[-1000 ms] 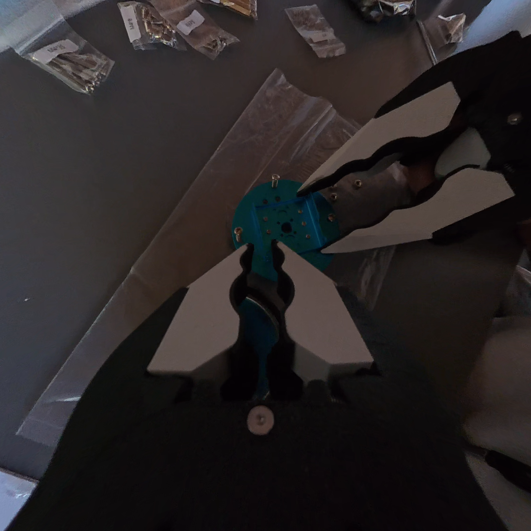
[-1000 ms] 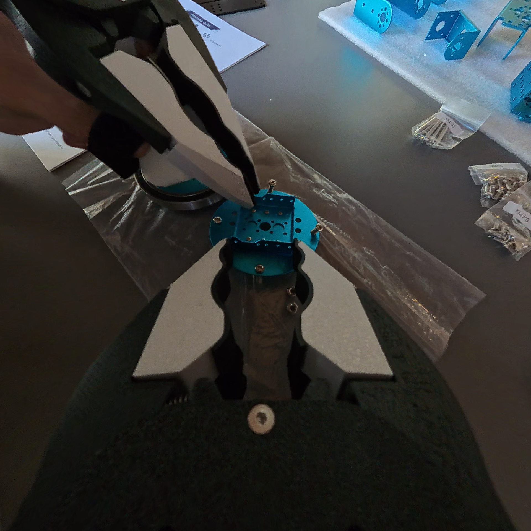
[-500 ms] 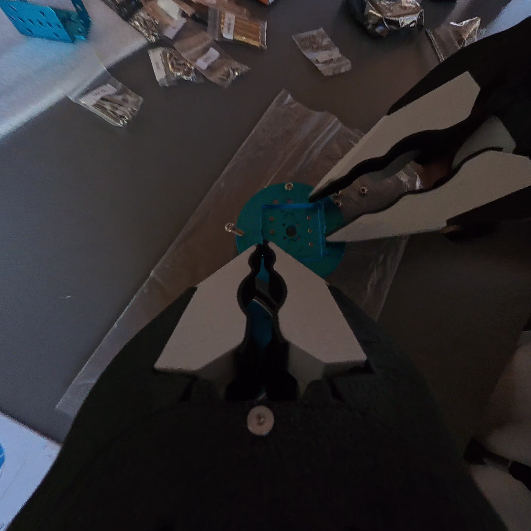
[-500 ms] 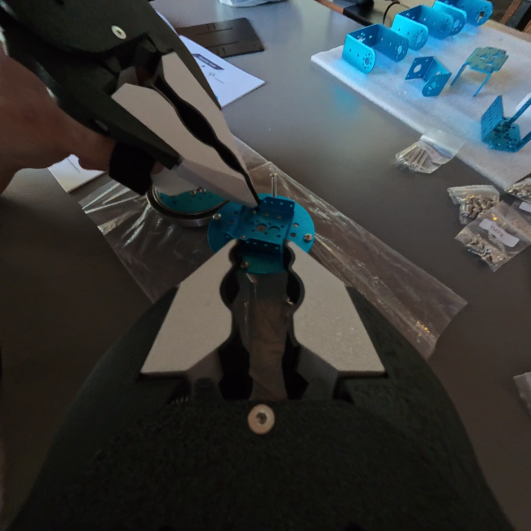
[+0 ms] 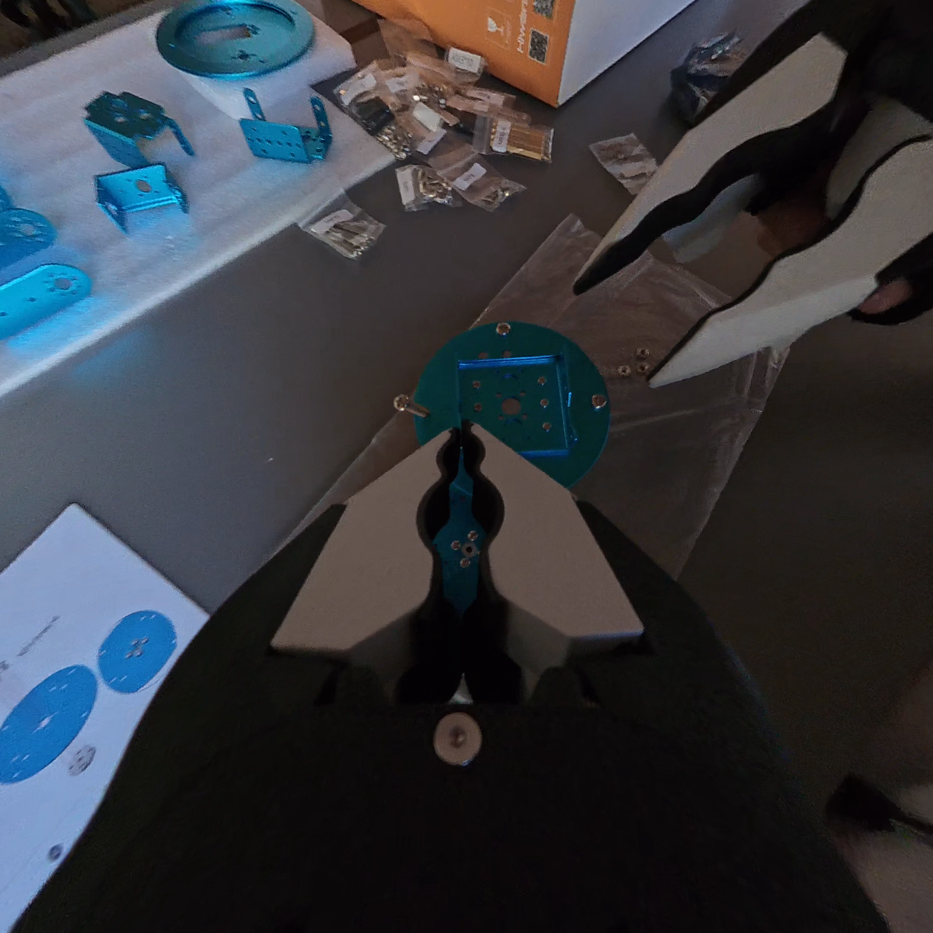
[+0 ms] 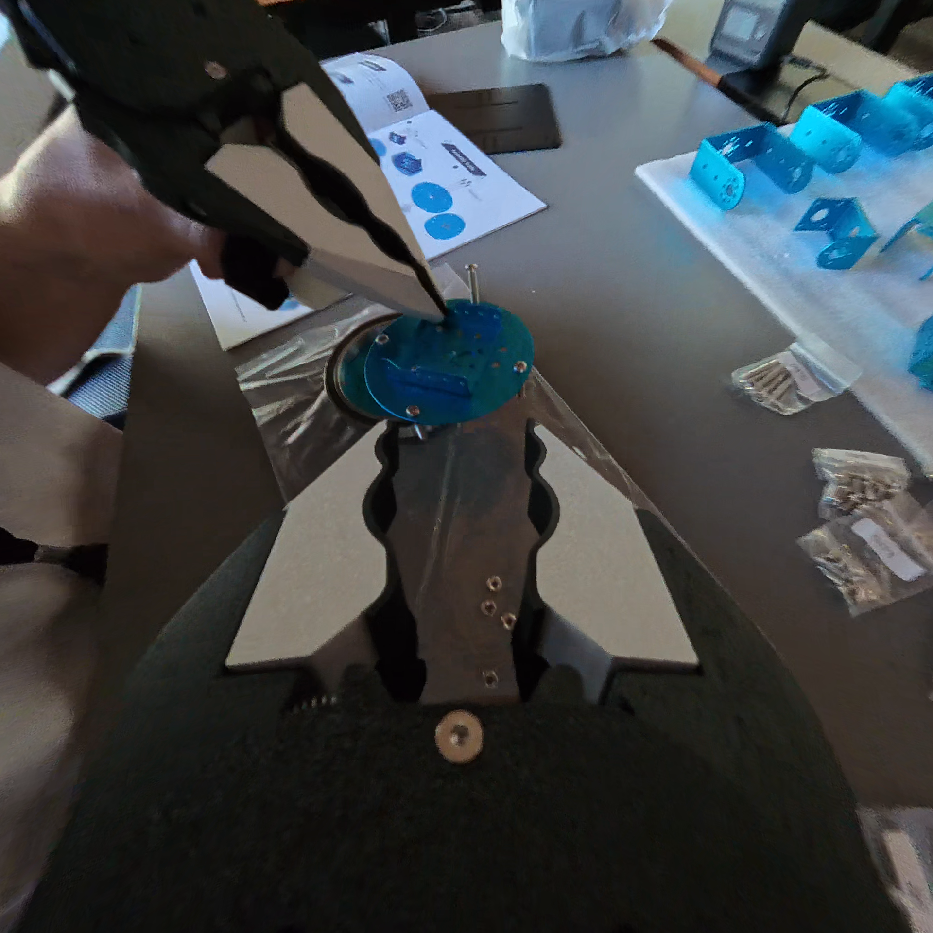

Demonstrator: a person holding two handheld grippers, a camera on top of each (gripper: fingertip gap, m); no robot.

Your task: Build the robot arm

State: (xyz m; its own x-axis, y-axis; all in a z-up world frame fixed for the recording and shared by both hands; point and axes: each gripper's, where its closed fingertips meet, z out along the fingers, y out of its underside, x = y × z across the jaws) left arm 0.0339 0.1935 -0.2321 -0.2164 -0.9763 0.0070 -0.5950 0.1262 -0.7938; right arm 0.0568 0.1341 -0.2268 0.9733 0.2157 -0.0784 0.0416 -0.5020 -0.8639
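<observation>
Two grippers meet over a blue metal disc [image 5: 510,404] above the plastic sheet [image 5: 666,454]: the left gripper [image 5: 462,429], jaws pinching its rim, lifts it; right gripper [image 6: 457,429] spread, empty. Thin, stiff, probably slippery; the edge looks the best hold.

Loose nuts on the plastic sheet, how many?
4 nuts, all on the plastic sheet between the right gripper's open fingers: three clustered, one apart, nearer the gripper's body. Others may be hidden under the fingers.

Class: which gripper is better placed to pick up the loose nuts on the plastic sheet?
Right. The right gripper is open, empty, over the nuts; the left gripper is shut on the blue disc assembly.
</observation>
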